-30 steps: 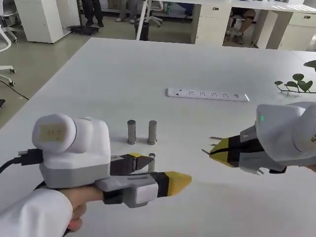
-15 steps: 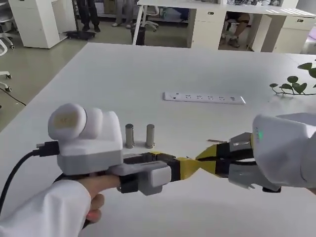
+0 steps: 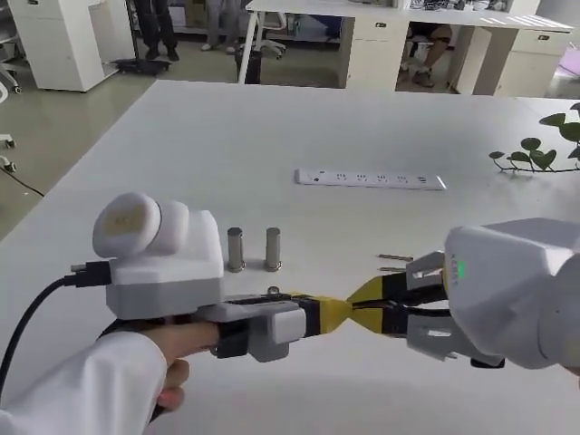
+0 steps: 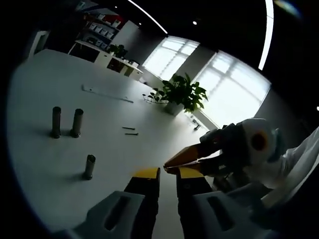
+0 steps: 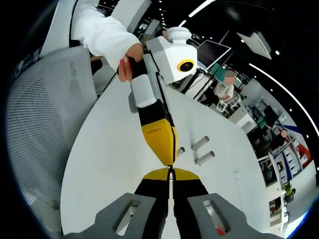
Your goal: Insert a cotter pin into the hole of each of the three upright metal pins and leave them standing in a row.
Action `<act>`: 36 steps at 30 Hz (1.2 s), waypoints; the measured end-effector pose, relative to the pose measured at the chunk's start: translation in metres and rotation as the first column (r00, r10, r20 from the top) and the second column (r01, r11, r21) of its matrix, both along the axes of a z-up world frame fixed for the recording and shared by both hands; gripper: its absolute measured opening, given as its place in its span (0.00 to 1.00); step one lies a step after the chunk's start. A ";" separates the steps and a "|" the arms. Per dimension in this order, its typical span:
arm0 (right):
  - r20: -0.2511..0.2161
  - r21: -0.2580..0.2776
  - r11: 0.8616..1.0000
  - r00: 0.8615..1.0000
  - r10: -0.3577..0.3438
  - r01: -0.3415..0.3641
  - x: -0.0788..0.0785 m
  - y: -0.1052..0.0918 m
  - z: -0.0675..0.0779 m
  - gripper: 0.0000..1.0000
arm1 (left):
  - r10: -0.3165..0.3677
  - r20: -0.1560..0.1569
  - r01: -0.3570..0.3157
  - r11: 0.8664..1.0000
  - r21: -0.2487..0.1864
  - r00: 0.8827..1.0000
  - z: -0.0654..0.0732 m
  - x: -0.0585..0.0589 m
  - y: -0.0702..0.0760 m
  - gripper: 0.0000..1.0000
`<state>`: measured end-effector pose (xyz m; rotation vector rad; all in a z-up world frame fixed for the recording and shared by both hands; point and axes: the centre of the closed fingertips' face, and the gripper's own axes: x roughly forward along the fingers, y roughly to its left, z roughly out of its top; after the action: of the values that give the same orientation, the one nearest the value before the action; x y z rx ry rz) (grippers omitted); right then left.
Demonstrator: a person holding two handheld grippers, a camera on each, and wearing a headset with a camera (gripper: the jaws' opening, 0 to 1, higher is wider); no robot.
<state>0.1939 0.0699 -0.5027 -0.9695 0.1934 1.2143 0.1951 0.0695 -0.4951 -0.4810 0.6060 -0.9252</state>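
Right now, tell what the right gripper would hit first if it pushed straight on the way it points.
The left gripper: its yellow tip sits directly ahead of the right gripper, which pinches a cotter pin, nearly tip to tip. The gap looks tiny, though depth is hard to judge.

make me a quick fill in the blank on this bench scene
___ upright grey metal pins stand on the white table. ___ of them stand close as a pair. The left gripper and right gripper have ___ jaw tips. The long plastic power strip is ___.
Missing: three; two; yellow; white.
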 end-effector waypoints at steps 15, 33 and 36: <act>0.032 -0.023 0.999 0.999 0.030 -0.029 -0.006 0.001 0.005 0.00 | 0.000 -0.042 -0.002 0.999 -0.036 0.999 -0.001 -0.001 0.001 0.01; -0.004 -0.053 0.997 0.998 0.057 -0.057 -0.017 -0.002 -0.001 0.00 | -0.034 -0.143 0.032 0.999 -0.019 0.989 -0.008 -0.013 -0.003 0.00; -0.005 -0.044 0.998 0.999 0.054 -0.054 -0.018 -0.003 0.002 0.00 | -0.045 -0.142 0.041 0.999 -0.032 0.989 -0.006 -0.014 -0.003 0.00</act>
<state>0.1762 0.0672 -0.5012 -1.0166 0.1981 1.2660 0.1815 0.0662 -0.5014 -0.5653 0.7355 -0.9467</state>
